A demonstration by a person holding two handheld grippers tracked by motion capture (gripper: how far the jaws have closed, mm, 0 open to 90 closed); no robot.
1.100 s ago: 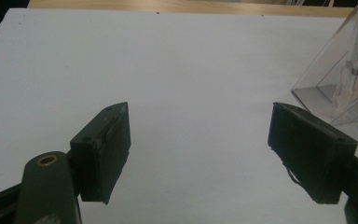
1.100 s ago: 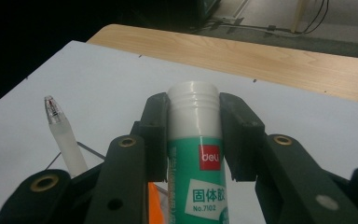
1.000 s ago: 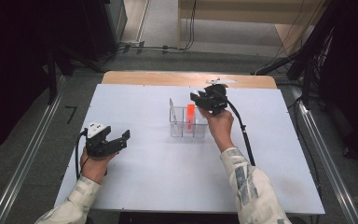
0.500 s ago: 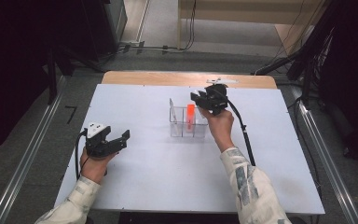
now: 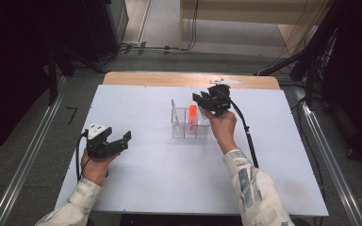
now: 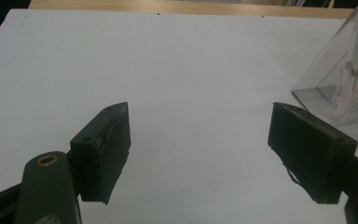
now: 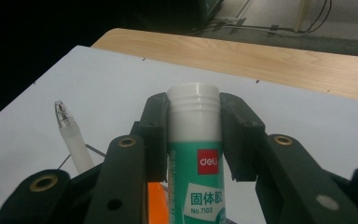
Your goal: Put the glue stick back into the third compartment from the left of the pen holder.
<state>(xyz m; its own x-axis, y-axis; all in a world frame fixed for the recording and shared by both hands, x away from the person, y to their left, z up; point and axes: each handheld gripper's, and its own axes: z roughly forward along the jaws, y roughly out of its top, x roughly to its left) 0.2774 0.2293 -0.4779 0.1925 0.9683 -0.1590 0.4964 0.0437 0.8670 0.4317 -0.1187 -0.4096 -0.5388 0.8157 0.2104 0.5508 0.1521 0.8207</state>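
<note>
Nothing has shifted over the last second: both hands sit exactly where they were, and the jaws have not budged either. That reads as a pause mid-placement, not a release.

The right gripper (image 5: pixel 206 100) hangs over the clear organizer (image 5: pixel 179 128) near the middle of the white surface (image 5: pixel 160 179), jaws clamped on a glue stick (image 7: pixel 196 140). In the right gripper view it stands upright between the 2 black jaws, its white ribbed cap poking above them, with a green label and red logo patch below. It looks smooth, rigid and cylindrical, so it could slip if the squeeze eases. Judging by the hold, it has yet to go into a compartment.

A translucent pen (image 7: pixel 72 137) with a clear pointed tip leans up at the left, and an orange item (image 5: pixel 193 115) stands in the organizer, which has thin, glassy, see-through walls.

The left gripper (image 5: pixel 120 141) rests low at the left of the surface, well apart from the organizer, jaws wide open with nothing between them. Its flat pads (image 6: pixel 109 149) look matte.
</note>
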